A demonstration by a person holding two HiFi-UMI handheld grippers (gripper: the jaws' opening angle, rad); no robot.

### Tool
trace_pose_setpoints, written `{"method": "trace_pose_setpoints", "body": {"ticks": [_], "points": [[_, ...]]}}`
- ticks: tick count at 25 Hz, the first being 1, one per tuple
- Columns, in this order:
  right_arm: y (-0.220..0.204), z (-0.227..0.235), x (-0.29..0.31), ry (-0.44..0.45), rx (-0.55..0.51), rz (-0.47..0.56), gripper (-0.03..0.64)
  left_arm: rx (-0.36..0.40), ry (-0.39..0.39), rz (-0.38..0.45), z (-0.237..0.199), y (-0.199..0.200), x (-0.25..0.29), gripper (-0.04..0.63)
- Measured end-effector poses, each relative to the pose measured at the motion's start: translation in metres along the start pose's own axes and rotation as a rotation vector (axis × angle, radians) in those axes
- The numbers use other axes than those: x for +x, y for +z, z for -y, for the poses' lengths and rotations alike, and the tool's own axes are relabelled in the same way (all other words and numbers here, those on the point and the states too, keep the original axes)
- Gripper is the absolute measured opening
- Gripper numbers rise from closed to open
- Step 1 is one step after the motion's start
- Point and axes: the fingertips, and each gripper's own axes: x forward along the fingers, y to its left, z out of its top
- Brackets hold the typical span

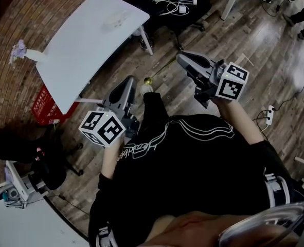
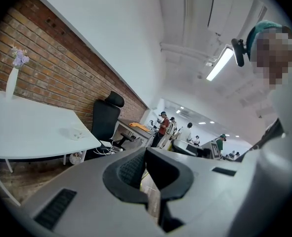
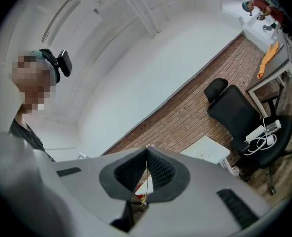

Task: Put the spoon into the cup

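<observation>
I stand on a wooden floor with both grippers held up in front of my chest. My right gripper (image 1: 181, 58) is shut on the thin handle of a gold spoon (image 1: 162, 70), whose bowl hangs down to the left. In the right gripper view the handle shows as a fine gold line (image 3: 146, 179) between the closed jaws. My left gripper (image 1: 131, 81) is shut, with a small white cup (image 1: 145, 89) just beside its tips. In the left gripper view a pale strip (image 2: 148, 184) sits pinched in the narrow gap. The spoon's bowl hovers just above the cup.
A white table (image 1: 90, 40) stands ahead on the left, with a vase of flowers (image 1: 19, 49) at its far corner. A red box (image 1: 45, 106) lies under it. A black chair (image 1: 177, 4) with cables stands ahead. A power strip (image 1: 269, 115) lies on the floor at right.
</observation>
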Motion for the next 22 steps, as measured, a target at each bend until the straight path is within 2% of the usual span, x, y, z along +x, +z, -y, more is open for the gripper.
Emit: {"method": "trace_pose_setpoints", "body": {"ticks": [8, 22], "points": [[0.016, 0.034, 0.050, -0.010, -0.033, 0.003, 0.000, 0.014, -0.013, 0.011, -0.048, 0.033, 0.024, 0.005], [0.054, 0.146, 0.195, -0.085, -0.004, -0.011, 0.000, -0.066, -0.023, -0.042, -0.205, 0.119, 0.110, 0.005]]}}
